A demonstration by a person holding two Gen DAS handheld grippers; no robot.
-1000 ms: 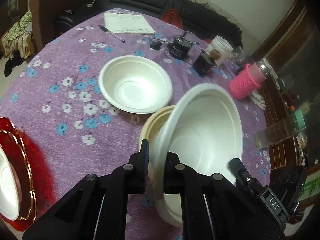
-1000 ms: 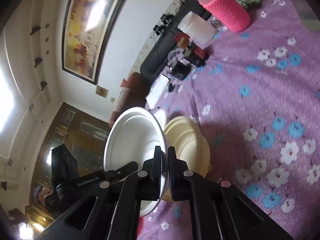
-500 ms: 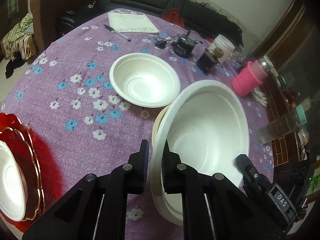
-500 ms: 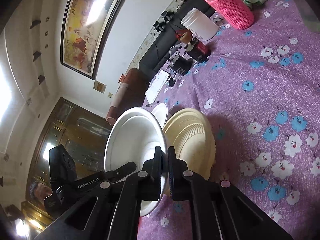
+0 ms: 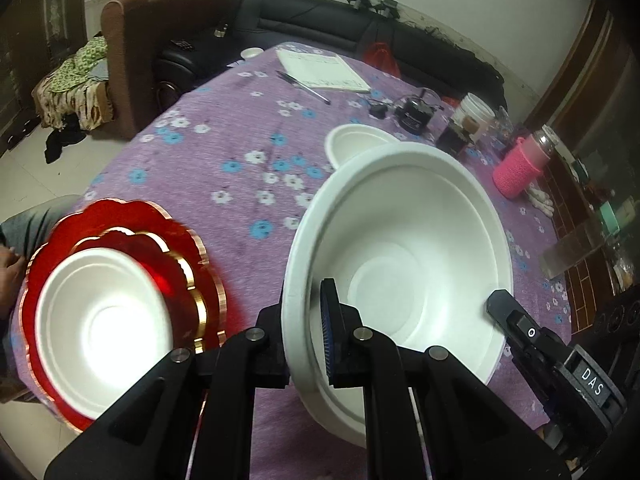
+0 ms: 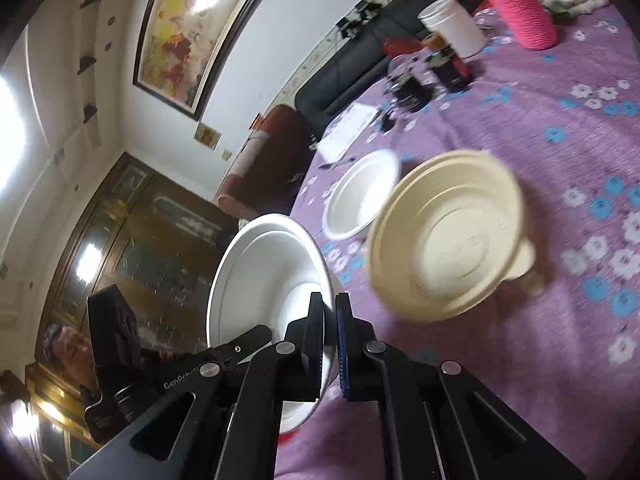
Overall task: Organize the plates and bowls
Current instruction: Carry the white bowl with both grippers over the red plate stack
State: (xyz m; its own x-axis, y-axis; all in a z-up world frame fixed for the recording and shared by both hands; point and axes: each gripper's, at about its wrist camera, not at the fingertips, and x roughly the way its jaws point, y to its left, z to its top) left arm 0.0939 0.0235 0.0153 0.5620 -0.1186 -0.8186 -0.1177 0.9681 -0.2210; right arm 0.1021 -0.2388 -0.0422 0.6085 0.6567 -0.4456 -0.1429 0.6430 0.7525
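Both grippers pinch the rim of one large white bowl (image 5: 404,256), held tilted above the purple floral table. My left gripper (image 5: 306,320) is shut on its near rim; my right gripper (image 6: 329,320) is shut on the opposite rim of the same bowl (image 6: 264,280). A cream bowl (image 6: 444,236) stands on the table to the right. A smaller white bowl (image 5: 356,142) sits beyond; it also shows in the right wrist view (image 6: 360,200). At the left, a red gold-rimmed plate (image 5: 132,232) carries a white bowl (image 5: 100,332).
At the table's far side lie a notepad (image 5: 324,70) and pen (image 5: 304,87), a white cup (image 5: 476,114), a dark jar (image 5: 454,138), a pink knitted bottle (image 5: 520,170) and small gadgets. A sofa and armchair stand behind the table.
The large white bowl has been lifted out of the cream bowl and carried left toward the red plate, both grippers still on its rim.
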